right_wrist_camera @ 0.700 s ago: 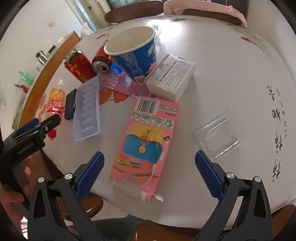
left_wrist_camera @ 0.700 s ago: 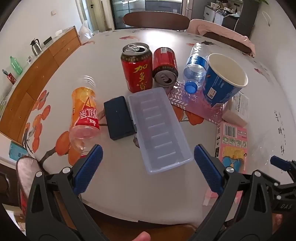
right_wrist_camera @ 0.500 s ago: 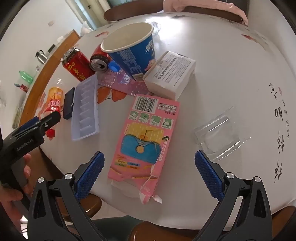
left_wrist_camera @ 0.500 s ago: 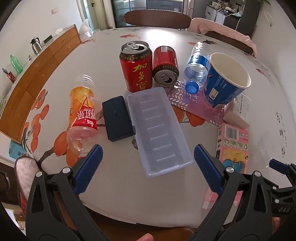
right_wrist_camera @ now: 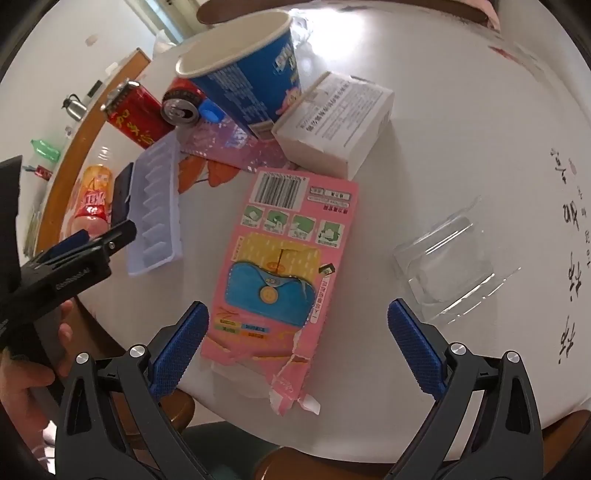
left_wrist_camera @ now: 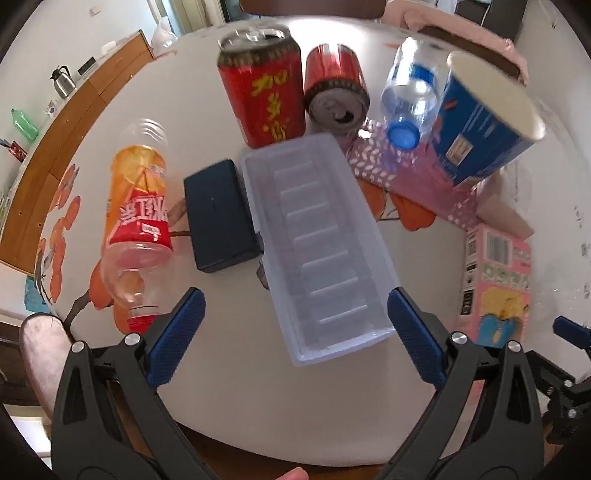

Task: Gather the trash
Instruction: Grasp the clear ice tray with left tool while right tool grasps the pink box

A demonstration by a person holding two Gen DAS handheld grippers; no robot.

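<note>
My left gripper (left_wrist_camera: 295,332) is open and empty, its jaws on either side of the near end of a clear plastic tray (left_wrist_camera: 314,243). Beyond lie an orange bottle (left_wrist_camera: 138,221), a dark blue box (left_wrist_camera: 219,214), an upright red can (left_wrist_camera: 262,99), a lying red can (left_wrist_camera: 336,88), a water bottle (left_wrist_camera: 410,99) and a blue paper cup (left_wrist_camera: 484,125). My right gripper (right_wrist_camera: 295,343) is open and empty over the torn end of a flat pink carton (right_wrist_camera: 284,258). A white box (right_wrist_camera: 332,122) and a clear blister shell (right_wrist_camera: 450,258) lie nearby.
The round white table's edge (left_wrist_camera: 258,443) runs close under both grippers. A wooden sideboard (left_wrist_camera: 66,147) with a kettle stands to the left. Chairs (left_wrist_camera: 314,5) stand at the far side. The left gripper also shows in the right wrist view (right_wrist_camera: 74,258).
My left gripper has moved forward, so the clear tray now lies between its jaws. My right gripper has moved forward over the pink carton. Nothing was picked up.
</note>
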